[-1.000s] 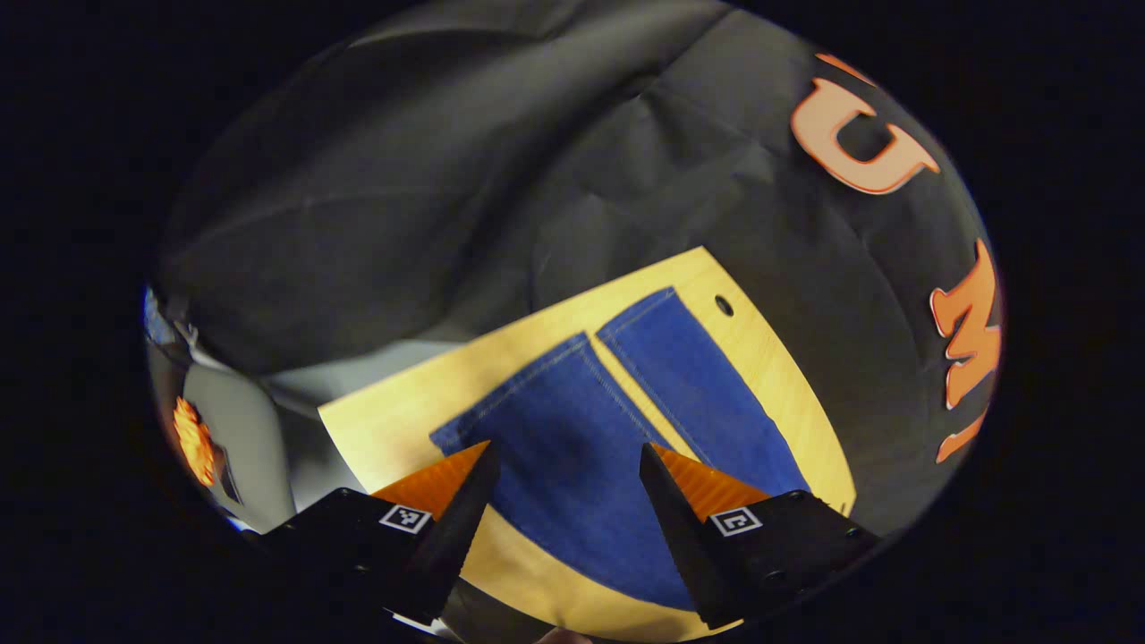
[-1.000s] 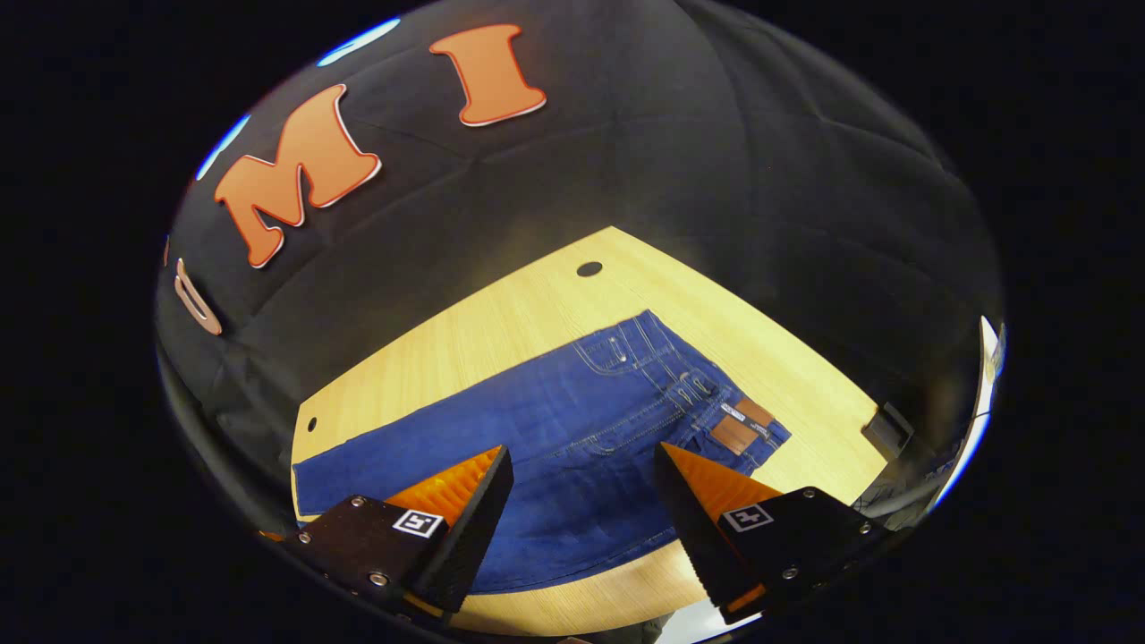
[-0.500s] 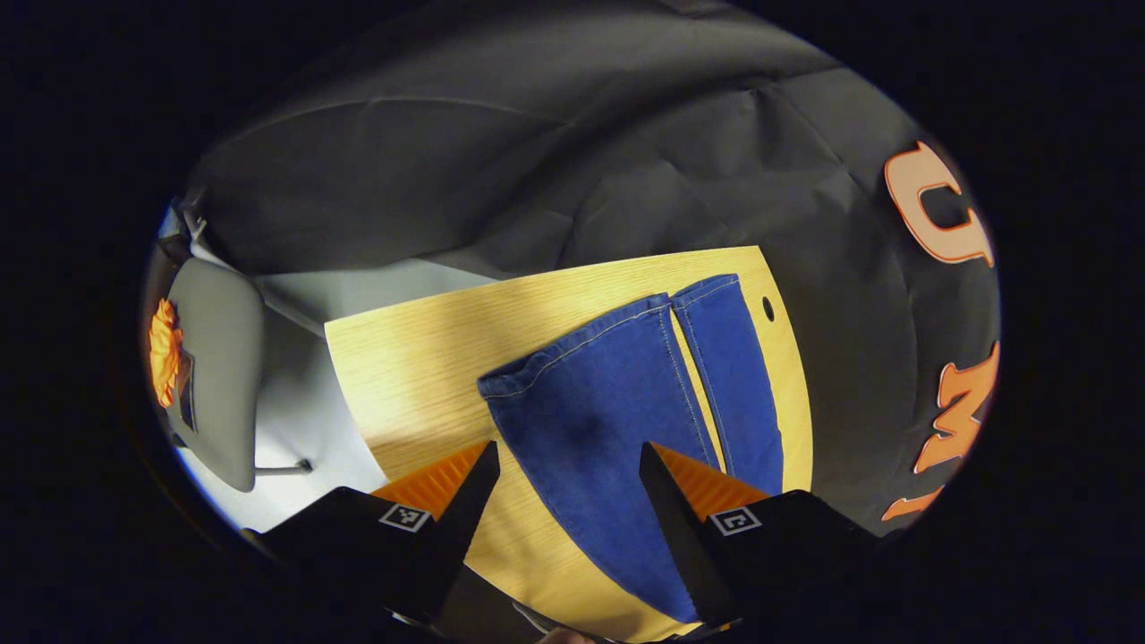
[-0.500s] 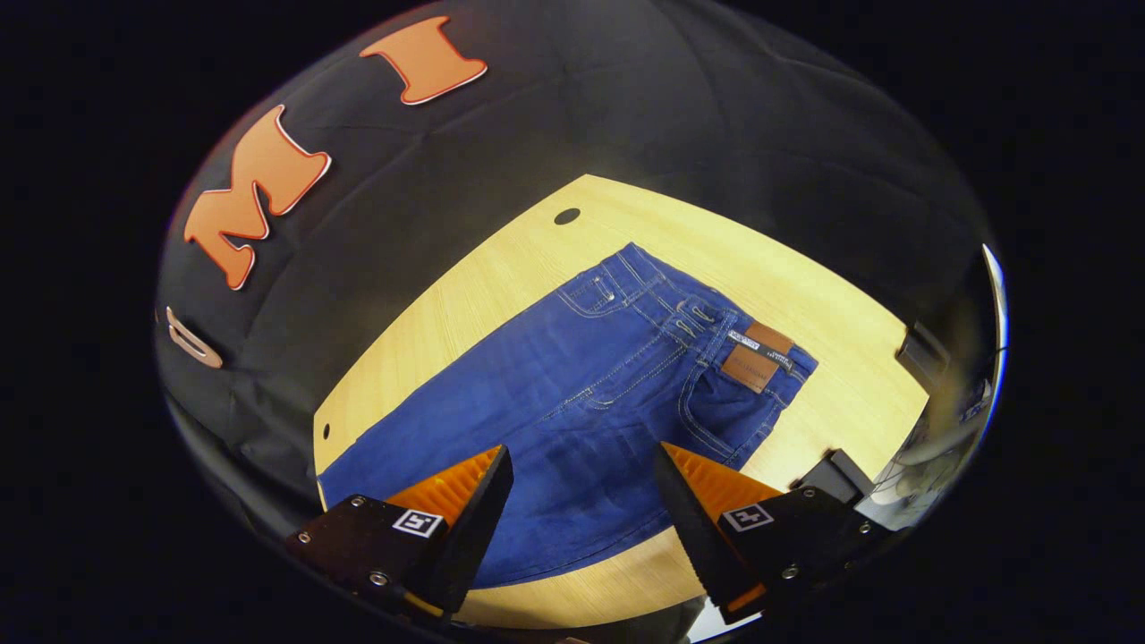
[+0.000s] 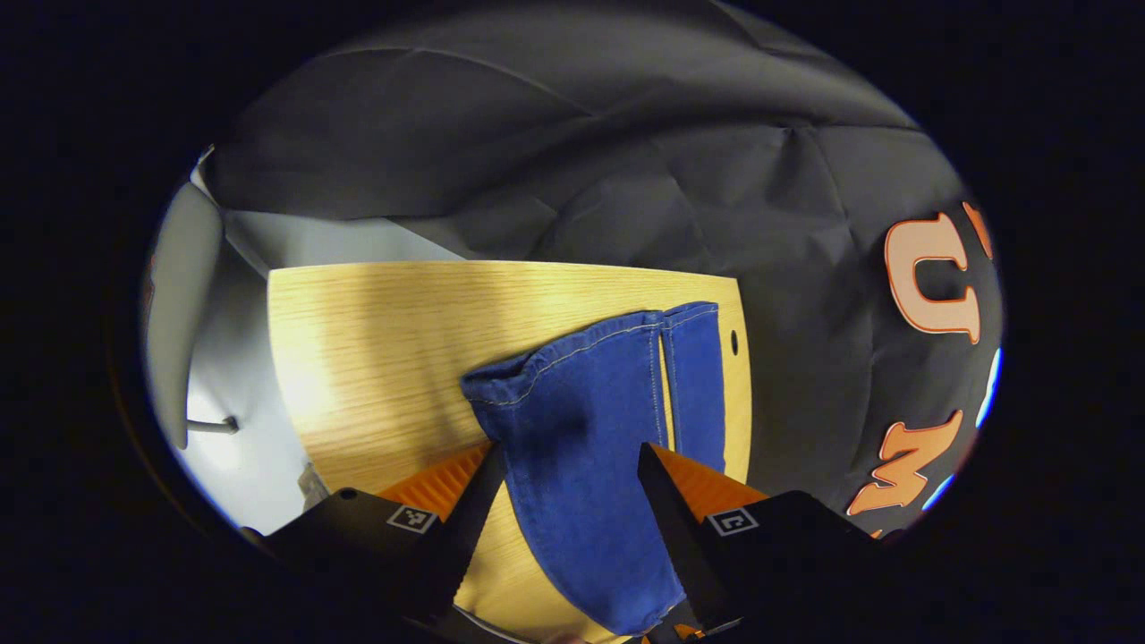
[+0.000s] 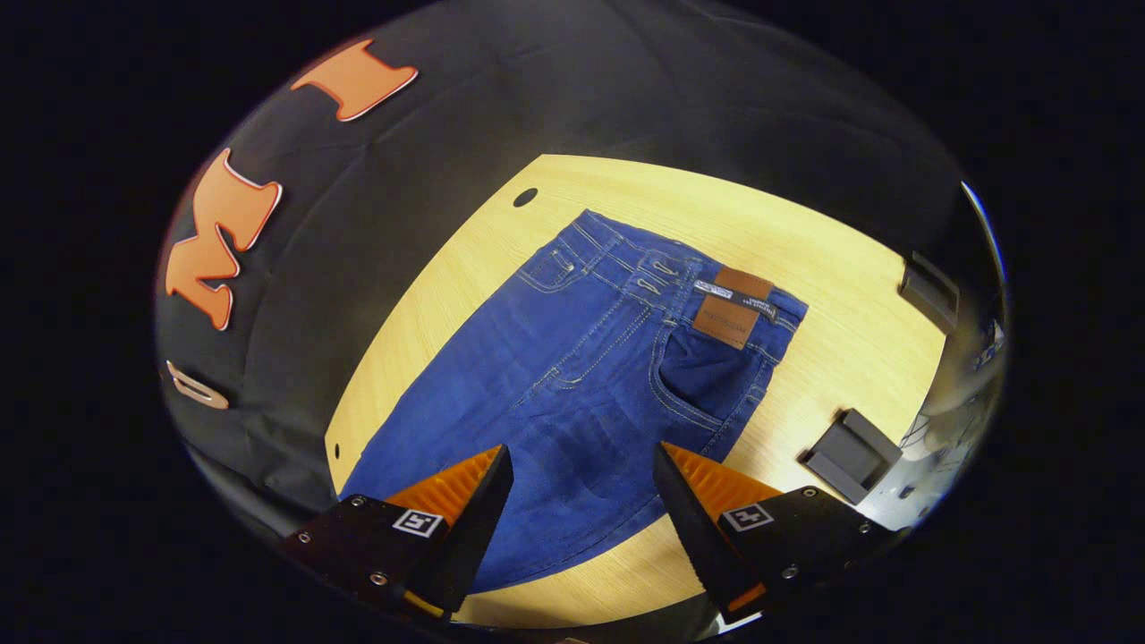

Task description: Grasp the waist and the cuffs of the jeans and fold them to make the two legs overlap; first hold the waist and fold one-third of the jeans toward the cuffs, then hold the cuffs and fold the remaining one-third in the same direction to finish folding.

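Light wooden tabletop [image 6: 832, 224] carries the blue denim jeans [image 6: 590, 358], spread flat, two legs side by side and not yet overlapped. In the right gripper view the waist end lies at the far side, marked by the brown leather waistband patch [image 6: 735, 309]; in the left gripper view the two leg ends reach toward the small round hole in the tabletop [image 5: 734, 342], and the near cuff [image 5: 559, 353] is slightly rumpled and lifted at its edge. My left gripper [image 5: 565, 461] hangs above the near leg, jaws spread with denim showing between them, holding nothing. My right gripper [image 6: 583, 465] hangs above the seat and thigh area, jaws likewise spread and empty. A small grey block [image 6: 850, 454] sits on the table right of the jeans. Judgement: denim is soft but fairly heavy, will droop and drag; thick hemmed cuff and waistband seam should give the firmest pinch points.
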### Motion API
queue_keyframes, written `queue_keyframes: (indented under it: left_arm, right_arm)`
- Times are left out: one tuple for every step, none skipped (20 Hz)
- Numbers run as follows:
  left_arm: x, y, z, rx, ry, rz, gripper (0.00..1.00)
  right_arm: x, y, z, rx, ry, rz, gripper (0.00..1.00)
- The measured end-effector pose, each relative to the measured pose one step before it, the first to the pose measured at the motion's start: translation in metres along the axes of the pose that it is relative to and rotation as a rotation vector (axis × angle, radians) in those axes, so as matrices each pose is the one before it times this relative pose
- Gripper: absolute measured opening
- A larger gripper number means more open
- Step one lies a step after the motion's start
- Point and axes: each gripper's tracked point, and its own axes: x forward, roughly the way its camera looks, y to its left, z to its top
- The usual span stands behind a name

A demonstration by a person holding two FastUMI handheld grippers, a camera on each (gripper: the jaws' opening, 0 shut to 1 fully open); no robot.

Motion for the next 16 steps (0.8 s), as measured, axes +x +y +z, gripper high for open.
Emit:
queue_keyframes:
  left_arm:
    - [0.00524, -0.00363, 0.00059, -0.00265, 0.00183, -0.01688, 0.90]
    - [0.00275, -0.00168, 0.00071, -0.00079, 0.00075, -0.01230, 0.89]
    - [0.00379, -0.00134, -0.00036, 0.00534, 0.00138, -0.00591, 0.85]
    - [0.00346, -0.00078, 0.00072, 0.00206, 0.00017, -0.01174, 0.82]
    - [0.00362, -0.00027, -0.00035, -0.00192, 0.00206, -0.00634, 0.75]
    - [0.00434, 0.00021, 0.00068, -0.00618, -0.00159, 0.00389, 0.70]
    - [0.00361, -0.00041, -0.00067, -0.00373, 0.00387, -0.01271, 0.55]
    - [-0.00427, 0.00546, 0.00270, 0.00286, -0.00452, 0.01578, 0.49]
    - [0.00866, 0.00319, 0.00070, -0.00179, -0.00152, 0.01538, 0.26]
    - [0.00137, 0.00259, 0.00117, -0.00468, -0.01336, -0.00268, 0.14]
    - [-0.00117, -0.00397, -0.00135, 0.01340, 0.00916, -0.01859, 0.08]
    - [-0.00425, -0.00626, 0.00010, 0.02868, -0.00756, -0.01416, 0.08]
    - [-0.00530, -0.00358, -0.00051, 0.04788, -0.00323, -0.00871, 0.07]
    - [-0.00100, 0.00499, -0.00628, 0.02514, -0.01340, 0.02907, 0.07]
    - [-0.00065, -0.00457, 0.00837, 0.01938, 0.00619, -0.00371, 0.01]
    - [0.00061, -0.00530, -0.00075, 0.01311, 0.00340, -0.01547, 0.01]
  right_arm:
    - [0.00163, -0.00454, -0.00288, 0.02264, 0.00744, 0.00681, 0.98]
    - [0.00234, -0.00592, -0.00224, 0.02036, 0.00931, -0.00411, 0.98]
    - [0.00057, -0.00487, -0.00049, 0.01497, 0.00041, 0.00093, 0.98]
    - [0.00229, -0.00520, -0.00051, 0.00909, 0.00301, -0.00004, 0.98]
    - [0.00044, -0.00491, -0.00037, 0.01146, -0.00358, 0.00427, 0.98]
    - [0.00103, -0.00405, 0.00031, 0.01290, 0.00279, 0.00430, 0.97]
    - [-0.00117, -0.00447, 0.00013, 0.01786, -0.00366, 0.00512, 0.97]
    - [0.00065, -0.00434, 0.00146, 0.01786, -0.00098, 0.00233, 0.98]
    - [0.00017, -0.00534, 0.00219, 0.01910, -0.00870, -0.00122, 0.97]
    - [0.00192, -0.00535, 0.00194, 0.01255, -0.00159, -0.00121, 0.97]
    - [0.00117, -0.00756, 0.00027, 0.01293, -0.00024, -0.00824, 0.97]
    - [0.00290, -0.00563, 0.00207, 0.01548, 0.00014, -0.00228, 0.97]
    - [0.00153, -0.00253, 0.00601, 0.02230, -0.01341, 0.00587, 0.97]
    - [0.00313, -0.00363, 0.00857, 0.02384, -0.01947, 0.00513, 0.97]
    - [0.00171, -0.00352, 0.01014, 0.02863, -0.02426, 0.01097, 0.97]
    - [0.00527, -0.00535, 0.00906, 0.02044, -0.01465, -0.00305, 0.97]
